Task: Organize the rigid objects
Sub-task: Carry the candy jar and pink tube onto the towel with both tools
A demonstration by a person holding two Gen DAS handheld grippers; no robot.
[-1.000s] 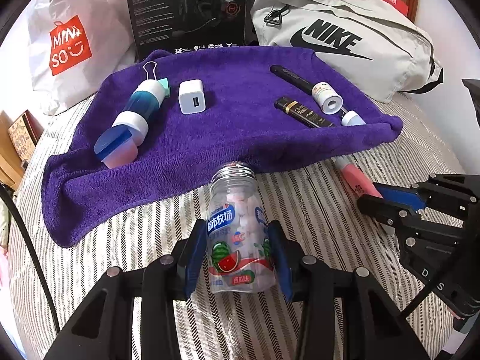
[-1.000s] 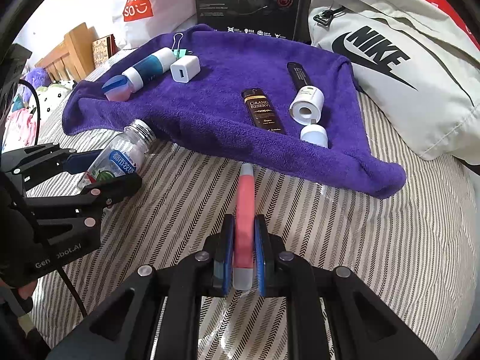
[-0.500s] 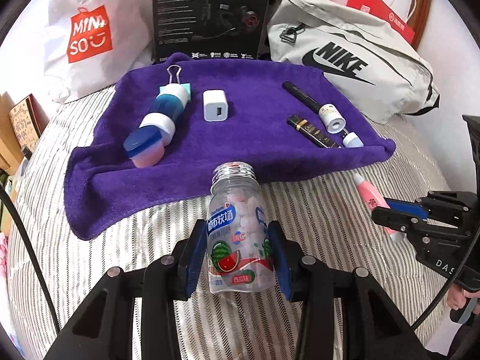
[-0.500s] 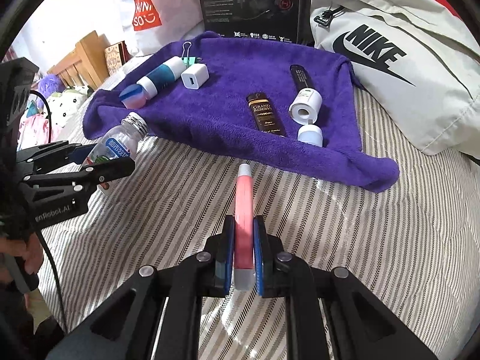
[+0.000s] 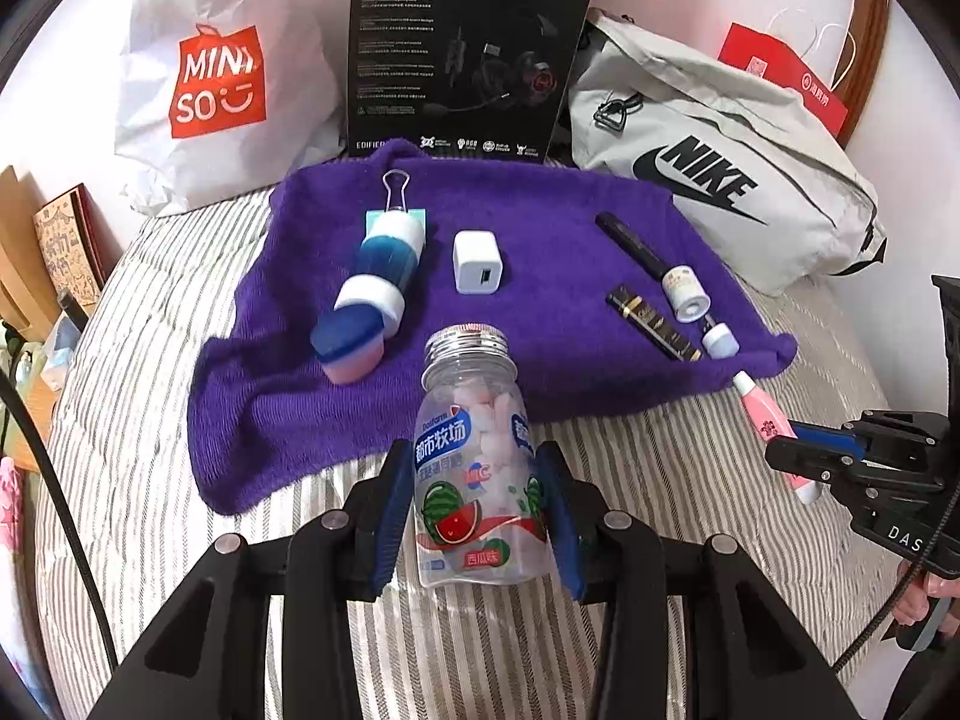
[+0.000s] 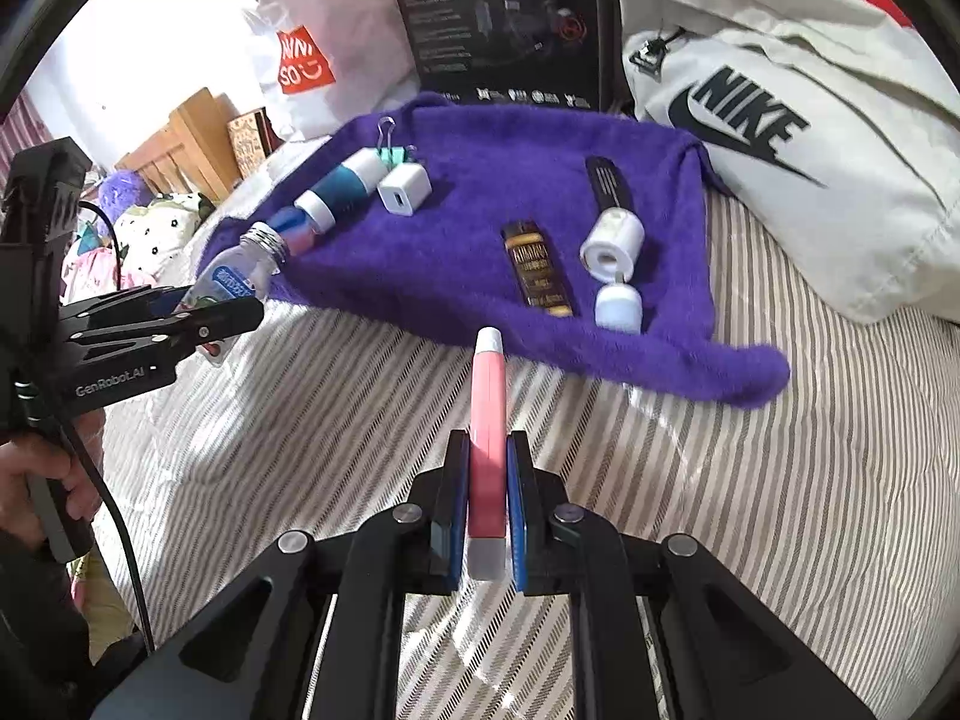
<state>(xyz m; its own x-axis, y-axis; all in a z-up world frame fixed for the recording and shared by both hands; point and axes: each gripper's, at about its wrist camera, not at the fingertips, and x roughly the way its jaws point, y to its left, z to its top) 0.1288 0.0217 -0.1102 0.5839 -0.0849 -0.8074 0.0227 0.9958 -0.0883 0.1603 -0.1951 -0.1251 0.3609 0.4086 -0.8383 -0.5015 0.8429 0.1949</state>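
My left gripper (image 5: 477,516) is shut on a clear candy bottle (image 5: 474,450) with a silver screw neck and a watermelon label, held above the striped bed in front of the purple towel (image 5: 540,228). My right gripper (image 6: 487,510) is shut on a pink tube (image 6: 487,402) with a white tip, pointing at the towel's near edge. The tube also shows in the left wrist view (image 5: 768,420). On the towel lie a blue-and-white bottle (image 5: 375,288), a white charger cube (image 5: 476,261), a binder clip (image 5: 395,189), a black pen-like tube (image 5: 630,240), a dark gold-lettered tube (image 5: 651,324) and a small white cap (image 5: 720,341).
Behind the towel stand a white Miniso bag (image 5: 222,78), a black headset box (image 5: 468,54) and a grey Nike bag (image 5: 720,162). The striped bedcover (image 6: 750,510) spreads around the towel. Wooden furniture (image 6: 180,150) stands past the bed's left side.
Both grippers have lifted and pulled back from the towel with their objects still held. The towel and its objects look farther away in both views.
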